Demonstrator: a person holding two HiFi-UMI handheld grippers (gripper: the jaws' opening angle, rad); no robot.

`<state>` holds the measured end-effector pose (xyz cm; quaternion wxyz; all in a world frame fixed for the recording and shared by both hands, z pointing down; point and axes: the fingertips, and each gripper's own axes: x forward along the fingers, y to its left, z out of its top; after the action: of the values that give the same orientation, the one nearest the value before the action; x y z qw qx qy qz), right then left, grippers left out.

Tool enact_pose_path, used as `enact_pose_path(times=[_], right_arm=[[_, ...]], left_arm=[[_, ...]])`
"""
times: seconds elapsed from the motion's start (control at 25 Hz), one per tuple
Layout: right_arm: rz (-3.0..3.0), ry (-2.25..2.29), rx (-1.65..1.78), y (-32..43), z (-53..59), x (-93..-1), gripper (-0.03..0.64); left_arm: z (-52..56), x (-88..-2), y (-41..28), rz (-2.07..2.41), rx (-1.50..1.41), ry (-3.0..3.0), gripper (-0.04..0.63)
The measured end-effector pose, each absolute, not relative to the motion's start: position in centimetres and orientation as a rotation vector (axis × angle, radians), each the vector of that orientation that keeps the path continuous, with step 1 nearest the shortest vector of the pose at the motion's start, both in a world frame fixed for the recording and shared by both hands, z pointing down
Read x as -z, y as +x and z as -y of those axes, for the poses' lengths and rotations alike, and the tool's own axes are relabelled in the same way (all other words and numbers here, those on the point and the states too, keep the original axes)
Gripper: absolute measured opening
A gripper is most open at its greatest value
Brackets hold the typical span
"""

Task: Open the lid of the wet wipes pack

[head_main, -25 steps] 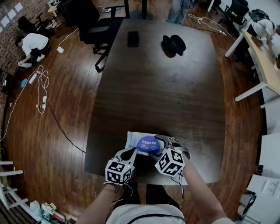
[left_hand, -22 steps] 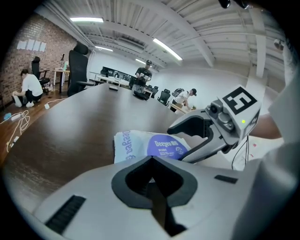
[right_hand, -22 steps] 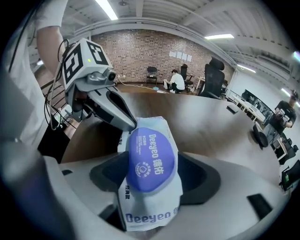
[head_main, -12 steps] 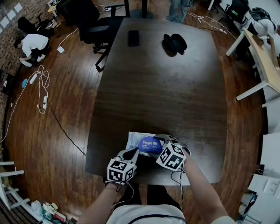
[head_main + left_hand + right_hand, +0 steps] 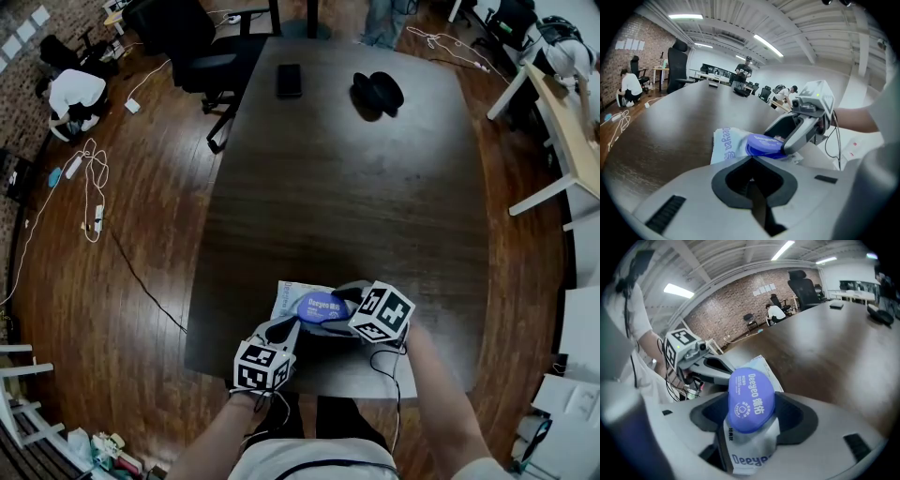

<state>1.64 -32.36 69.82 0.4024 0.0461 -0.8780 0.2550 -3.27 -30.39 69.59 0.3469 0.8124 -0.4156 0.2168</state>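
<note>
The white wet wipes pack (image 5: 292,300) lies at the table's near edge, its round blue lid (image 5: 322,307) facing up. My left gripper (image 5: 281,331) is at the pack's near edge, its jaws closed together where that edge goes out of sight. My right gripper (image 5: 345,298) comes in from the right and is shut on the blue lid (image 5: 751,399), a jaw on each side. In the right gripper view the pack (image 5: 750,453) runs down between the jaws. From the left gripper view, the lid (image 5: 764,144) sits partly inside the right gripper's fingers (image 5: 802,133).
The dark table (image 5: 347,197) carries a black phone (image 5: 289,81) and a black cap-like thing (image 5: 377,92) at its far end. A pale sheet (image 5: 386,380) lies at the near right. A black chair (image 5: 187,42) stands far left, cables (image 5: 89,187) trail on the floor, and a person (image 5: 75,98) crouches there.
My right gripper's marker cube has swung up and to the right and tilted over the lid. The left gripper and the pack have hardly moved.
</note>
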Motion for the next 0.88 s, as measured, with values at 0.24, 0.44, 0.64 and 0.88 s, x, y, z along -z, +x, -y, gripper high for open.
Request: enact_pose_path(times=[0.24,0.44,0.64,0.88], right_arm=[[2.305,0.163,-0.678,2.0,33.1,-67.5,0.311],[2.482,0.444,-0.724,3.3,38.2,-63.8,0.311],[2.533,0.662,-0.727,5.2,42.2,-63.5,0.311],[2.484,0.901,-0.739,7.1,44.9,-65.4,0.31]], left_arm=[[30.3,-69.3,-3.3,1.097,-0.542,2.119,0.002],[30.5,-69.3,-3.6,1.097,-0.524,2.119,0.002],[30.1,-68.9,-3.7,1.113,-0.499,2.123,0.002],[29.9,-67.4,-4.1,1.135,-0.468,2.14,0.002]])
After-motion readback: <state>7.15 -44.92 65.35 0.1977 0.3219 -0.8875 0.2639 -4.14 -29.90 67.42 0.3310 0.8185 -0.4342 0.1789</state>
